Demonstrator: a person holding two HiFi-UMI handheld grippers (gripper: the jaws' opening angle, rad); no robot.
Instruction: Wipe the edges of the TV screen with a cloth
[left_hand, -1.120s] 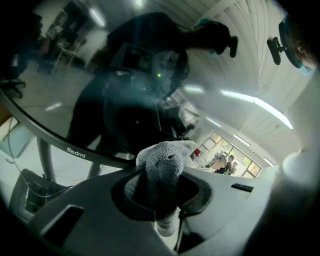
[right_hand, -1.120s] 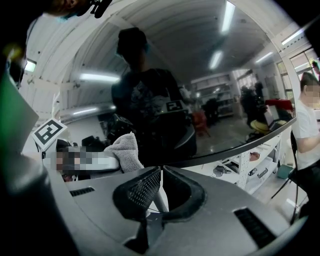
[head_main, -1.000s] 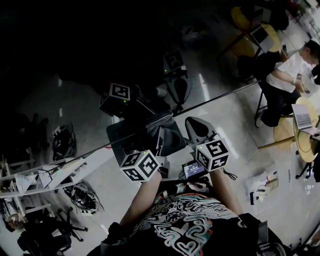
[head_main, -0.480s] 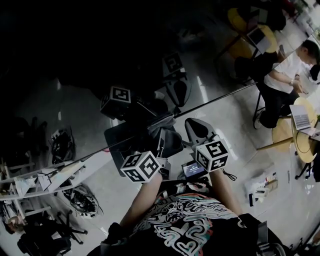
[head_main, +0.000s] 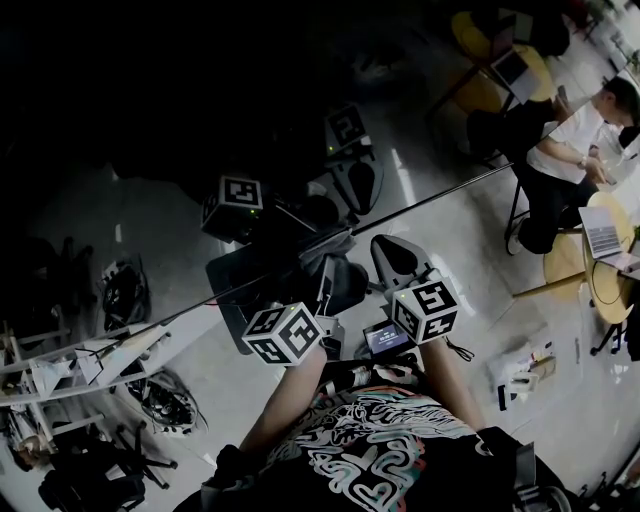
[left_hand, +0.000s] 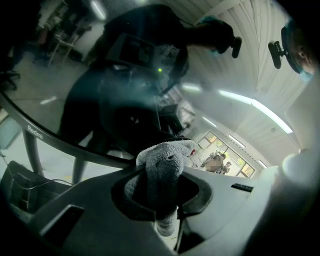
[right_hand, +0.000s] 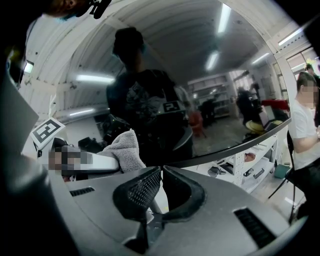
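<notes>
Left gripper view: left gripper (left_hand: 162, 176) jaws were clamped on grey cloth (left_hand: 165, 159), wad pointed forward. Right gripper (right_hand: 162, 170) was held just beside, jaws together, nothing between. Cloth tip was seen against lower edge (left_hand: 60, 146) of TV screen (left_hand: 125, 95). Edge's long axis was laid crosswise, left to right, ahead of both grippers. Left gripper was judged nearer.

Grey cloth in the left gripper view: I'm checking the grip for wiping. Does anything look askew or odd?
Nothing stands out. The grey terry cloth is clamped squarely between the jaws of the left gripper, its bunched end by the glossy black TV screen's lower edge. The right gripper is shut and empty.
</notes>
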